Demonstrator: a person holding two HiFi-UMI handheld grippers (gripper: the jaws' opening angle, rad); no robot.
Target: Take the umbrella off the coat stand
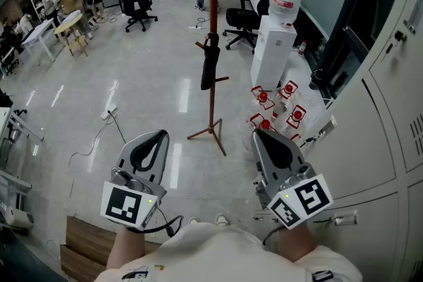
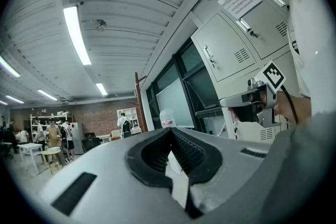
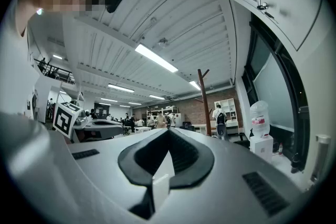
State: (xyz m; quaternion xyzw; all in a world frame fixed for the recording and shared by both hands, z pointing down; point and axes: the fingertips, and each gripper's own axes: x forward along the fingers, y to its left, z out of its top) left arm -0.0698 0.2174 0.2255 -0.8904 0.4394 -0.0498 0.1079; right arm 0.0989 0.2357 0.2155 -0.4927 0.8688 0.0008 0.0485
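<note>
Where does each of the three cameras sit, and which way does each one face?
Head view: on the person's head, facing forward and steeply down at the floor, coat stand and hanging umbrella; left tool, right tool and shirt show.
Left gripper view: on the left tool, looking level along its shut jaws; the right tool shows at right.
Right gripper view: on the right tool, level along its shut jaws; the left tool shows at left.
Shared: both gripper views show the coat stand and water dispenser.
</note>
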